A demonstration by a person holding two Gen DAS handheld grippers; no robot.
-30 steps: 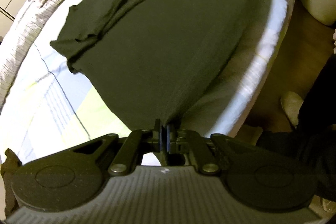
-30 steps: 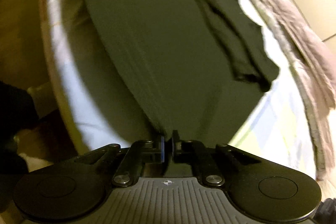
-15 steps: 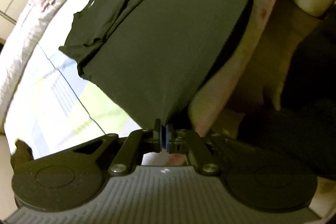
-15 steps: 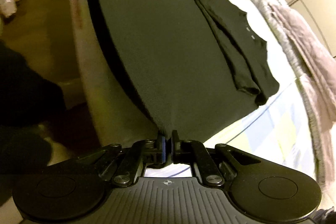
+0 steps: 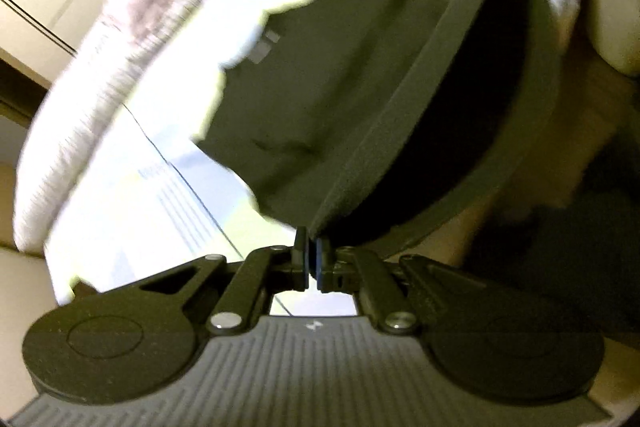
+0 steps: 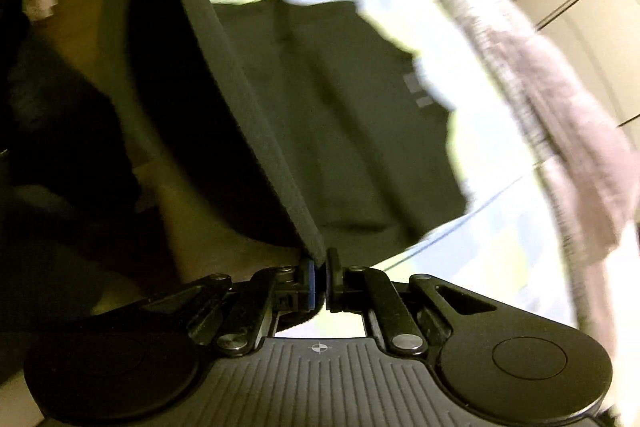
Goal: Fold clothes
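Shirt hem raised over the bed

Left tongs [image 5: 311, 254] and right tongs [image 6: 320, 269] each pinch a hem corner of the dark shirt [image 5: 320, 99]. Its length runs away from them; the collar end lies on the checked bed [image 5: 132, 203].

The left gripper [image 5: 312, 253] and right gripper [image 6: 320, 269] are black, with blue pads, silver screws and ribbed grey bodies.

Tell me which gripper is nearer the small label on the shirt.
Neither clearly. The left gripper and right gripper each pinch a lifted hem corner of the shirt; its label lies about equally far from both.
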